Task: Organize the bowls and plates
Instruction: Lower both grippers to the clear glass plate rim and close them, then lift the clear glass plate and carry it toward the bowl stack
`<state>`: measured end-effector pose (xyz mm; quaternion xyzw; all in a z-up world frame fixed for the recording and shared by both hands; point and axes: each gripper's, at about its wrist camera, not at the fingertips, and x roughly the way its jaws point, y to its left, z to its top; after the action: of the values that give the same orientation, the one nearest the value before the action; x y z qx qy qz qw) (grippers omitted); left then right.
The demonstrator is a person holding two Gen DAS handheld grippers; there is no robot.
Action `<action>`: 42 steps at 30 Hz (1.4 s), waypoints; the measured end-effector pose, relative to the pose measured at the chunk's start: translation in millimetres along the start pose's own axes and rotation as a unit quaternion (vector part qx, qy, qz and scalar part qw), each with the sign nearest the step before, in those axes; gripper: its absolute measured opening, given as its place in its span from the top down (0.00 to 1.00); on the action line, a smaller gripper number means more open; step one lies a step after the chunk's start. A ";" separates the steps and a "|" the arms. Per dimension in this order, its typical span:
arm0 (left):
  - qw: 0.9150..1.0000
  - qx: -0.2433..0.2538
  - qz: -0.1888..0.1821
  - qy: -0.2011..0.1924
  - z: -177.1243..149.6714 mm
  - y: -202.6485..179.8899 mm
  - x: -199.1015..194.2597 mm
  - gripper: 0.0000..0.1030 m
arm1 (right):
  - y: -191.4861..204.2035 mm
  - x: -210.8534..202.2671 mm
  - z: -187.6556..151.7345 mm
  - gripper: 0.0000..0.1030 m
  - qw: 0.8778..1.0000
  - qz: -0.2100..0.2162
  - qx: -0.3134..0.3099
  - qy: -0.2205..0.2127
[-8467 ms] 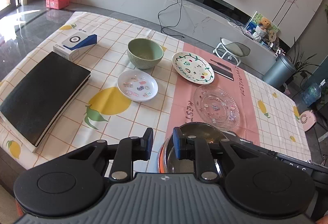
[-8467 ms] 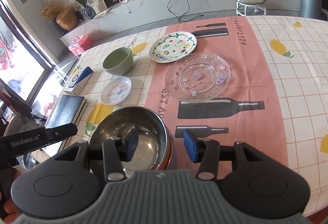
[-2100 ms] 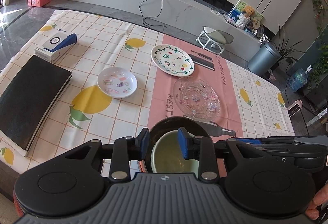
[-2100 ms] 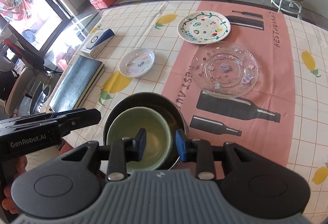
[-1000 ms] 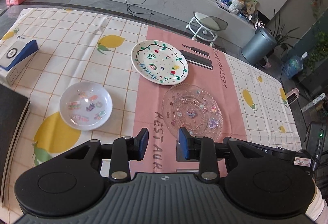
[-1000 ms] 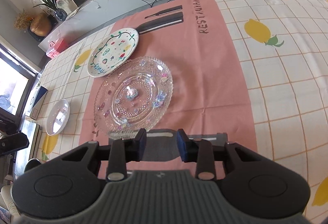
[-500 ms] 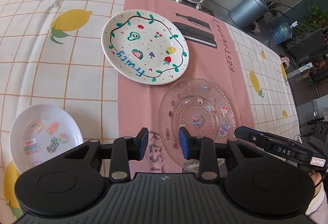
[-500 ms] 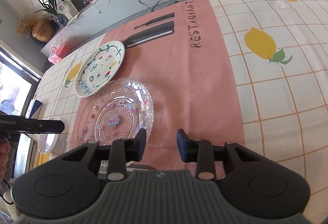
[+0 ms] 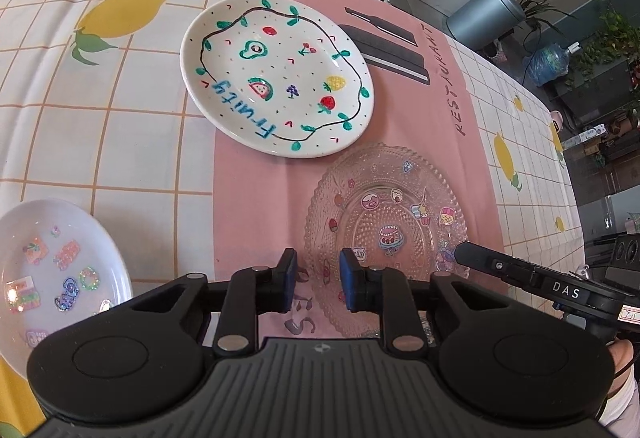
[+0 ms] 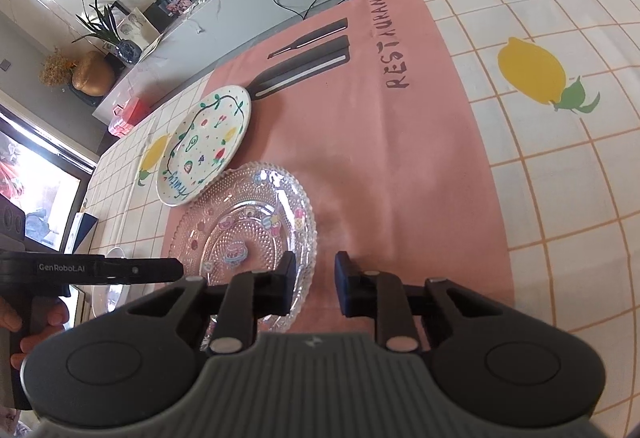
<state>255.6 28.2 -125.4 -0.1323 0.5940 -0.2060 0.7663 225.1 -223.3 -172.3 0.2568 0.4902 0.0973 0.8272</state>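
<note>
We take the glass plate (image 9: 386, 234) as our landmark; it lies flat on the pink runner (image 9: 256, 197) of the tablecloth (image 9: 100, 125), its beaded rim and small stickers plain in both views.

Our left gripper (image 9: 314, 280) hovers at the near-left edge of the glass plate, fingers parted with a gap between the blue pads (image 9: 348, 278), grasping nothing. The rim shows in that gap, but we cannot tell whether a pad touches it.

Our right gripper (image 10: 313, 284) sits at the near-right edge of the glass plate, fingers likewise released and empty; its left finger overlaps the rim in the right wrist view, its right finger is over bare runner.

The fruit plate (image 9: 276, 77), white with painted fruit, lies just beyond the glass plate on its far-left side, their rims very close; whether they touch we cannot tell.

The small dish (image 9: 52, 270) with stickers lies well to the left of the glass plate, on the checked cloth.
</note>
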 end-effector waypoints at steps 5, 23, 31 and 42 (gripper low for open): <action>1.000 -0.010 0.007 0.003 -1.4 0.1 1.9 0.90 | -6.8 3.6 -3.6 0.88 0.999 0.029 0.040 0.013; 0.999 0.015 0.016 -0.028 -21.6 -49.5 -46.8 0.91 | -6.7 -42.2 -18.7 0.94 0.996 0.044 0.078 0.016; 0.998 0.011 0.017 -0.052 -64.4 -105.0 -71.9 0.91 | -16.1 -107.9 -38.2 0.94 0.996 0.055 0.070 -0.015; 0.998 -0.010 0.008 -0.055 -142.0 -160.4 -38.5 0.91 | -73.4 -175.3 -82.4 0.94 0.995 0.022 0.088 -0.036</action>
<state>85.1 -88.8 -57.5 -0.1466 0.5542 -0.1867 0.7978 59.7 -330.8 -109.0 0.3428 0.4611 0.0631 0.8160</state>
